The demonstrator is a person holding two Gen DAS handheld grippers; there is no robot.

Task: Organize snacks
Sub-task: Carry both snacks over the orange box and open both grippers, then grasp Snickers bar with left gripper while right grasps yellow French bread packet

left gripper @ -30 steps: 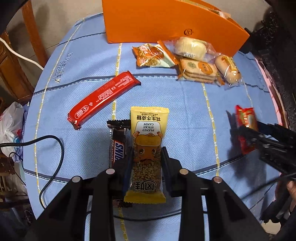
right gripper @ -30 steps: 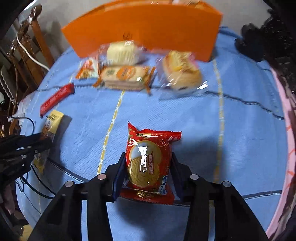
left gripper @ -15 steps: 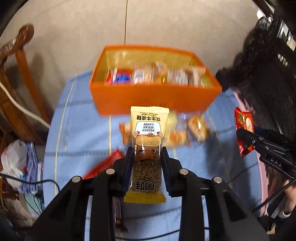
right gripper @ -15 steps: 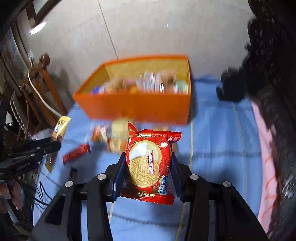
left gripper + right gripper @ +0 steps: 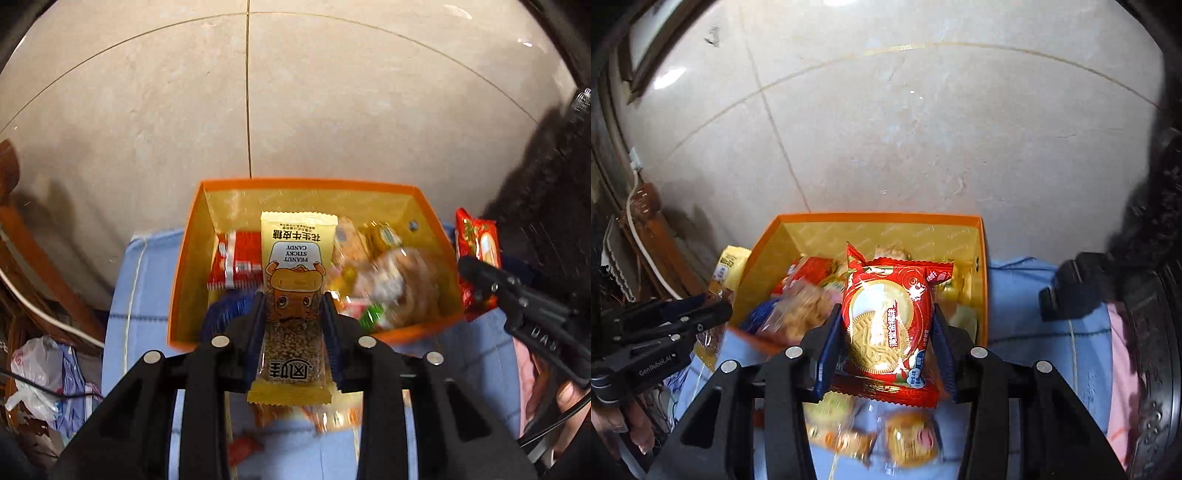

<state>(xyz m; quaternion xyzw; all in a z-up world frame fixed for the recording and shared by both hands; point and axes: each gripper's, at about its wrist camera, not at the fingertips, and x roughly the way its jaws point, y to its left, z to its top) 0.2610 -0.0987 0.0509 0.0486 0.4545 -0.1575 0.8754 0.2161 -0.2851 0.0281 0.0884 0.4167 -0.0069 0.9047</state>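
The left gripper (image 5: 293, 314) squeezes a long yellow peanut candy packet (image 5: 295, 280), and the right gripper (image 5: 886, 332) squeezes a red biscuit packet (image 5: 888, 321). Both packets point lengthwise, away from the grippers, over the open orange cardboard box (image 5: 188, 258).

My left gripper (image 5: 294, 317) is squeezing a yellow peanut candy bar (image 5: 297, 284), its far end sticking out over the orange box (image 5: 177, 280). My right gripper (image 5: 884, 334) is clamping a red biscuit packet (image 5: 888, 325) above the same box, which is sitting open and holding mixed wrapped snacks (image 5: 384, 280).
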